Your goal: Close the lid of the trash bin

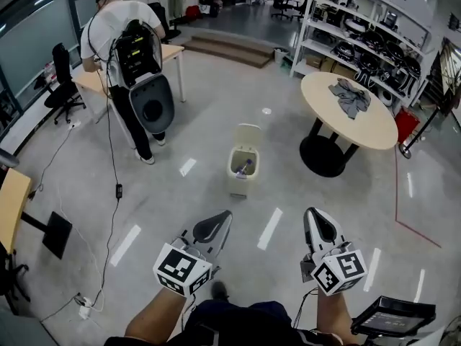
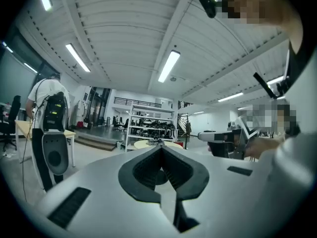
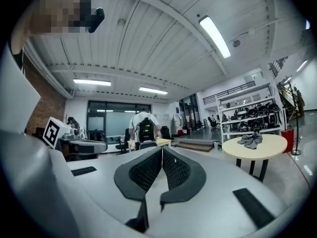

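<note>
Nothing done: beige plastic trash bin [image 1: 243, 175] far off, lid [image 1: 247, 134] up; our left gripper [image 1: 225, 216] and right gripper [image 1: 311, 215] closed, empty.

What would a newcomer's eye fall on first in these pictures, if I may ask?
The small trash bin standing alone mid-floor, lid raised. Nearer the camera, the left tongs and right tongs point toward it, both shut and empty. A person with a backpack stands at upper left.
</note>
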A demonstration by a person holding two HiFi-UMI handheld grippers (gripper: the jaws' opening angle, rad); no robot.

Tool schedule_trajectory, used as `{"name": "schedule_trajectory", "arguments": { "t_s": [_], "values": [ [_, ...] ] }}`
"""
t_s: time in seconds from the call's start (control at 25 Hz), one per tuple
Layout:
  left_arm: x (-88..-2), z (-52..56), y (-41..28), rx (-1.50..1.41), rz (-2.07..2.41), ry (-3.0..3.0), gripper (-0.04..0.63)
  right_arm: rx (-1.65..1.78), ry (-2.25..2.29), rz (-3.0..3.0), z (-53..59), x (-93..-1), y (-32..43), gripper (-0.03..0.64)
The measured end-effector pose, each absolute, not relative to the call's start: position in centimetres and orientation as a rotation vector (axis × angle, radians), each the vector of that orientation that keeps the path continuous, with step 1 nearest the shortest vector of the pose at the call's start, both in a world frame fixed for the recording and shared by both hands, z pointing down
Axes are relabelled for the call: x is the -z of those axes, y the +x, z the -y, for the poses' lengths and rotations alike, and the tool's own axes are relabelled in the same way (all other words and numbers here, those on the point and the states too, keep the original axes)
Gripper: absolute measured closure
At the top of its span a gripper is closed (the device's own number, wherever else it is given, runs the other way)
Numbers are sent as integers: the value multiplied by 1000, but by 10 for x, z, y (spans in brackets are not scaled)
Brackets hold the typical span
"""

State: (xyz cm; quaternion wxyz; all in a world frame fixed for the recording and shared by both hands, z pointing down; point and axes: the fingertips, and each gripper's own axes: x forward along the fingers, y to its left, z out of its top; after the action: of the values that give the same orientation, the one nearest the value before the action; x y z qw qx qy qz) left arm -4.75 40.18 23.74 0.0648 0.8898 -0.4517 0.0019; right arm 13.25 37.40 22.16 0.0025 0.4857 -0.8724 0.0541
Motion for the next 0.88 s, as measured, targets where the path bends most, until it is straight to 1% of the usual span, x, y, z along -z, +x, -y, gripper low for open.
{"name": "schedule_trajectory", "arguments": {
  "t_s": [0.2, 0.44, 0.64, 0.88],
  "values": [
    [-236, -338, -58, -8, 1325, 2706, 604, -200, 1563, 2708, -314, -227, 113, 606],
    [-252, -243, -62, -37, 1323, 2692, 604, -164, 1491, 2688, -227, -241, 99, 606],
    [-262, -146, -59, -48, 1324, 2647, 604, -176, 1484, 2730, -130, -245, 99, 606],
    [-268, -39, -62, -43, 1376, 2582, 604, -98, 1388, 2773, -22, -244, 95, 606]
  ]
}}
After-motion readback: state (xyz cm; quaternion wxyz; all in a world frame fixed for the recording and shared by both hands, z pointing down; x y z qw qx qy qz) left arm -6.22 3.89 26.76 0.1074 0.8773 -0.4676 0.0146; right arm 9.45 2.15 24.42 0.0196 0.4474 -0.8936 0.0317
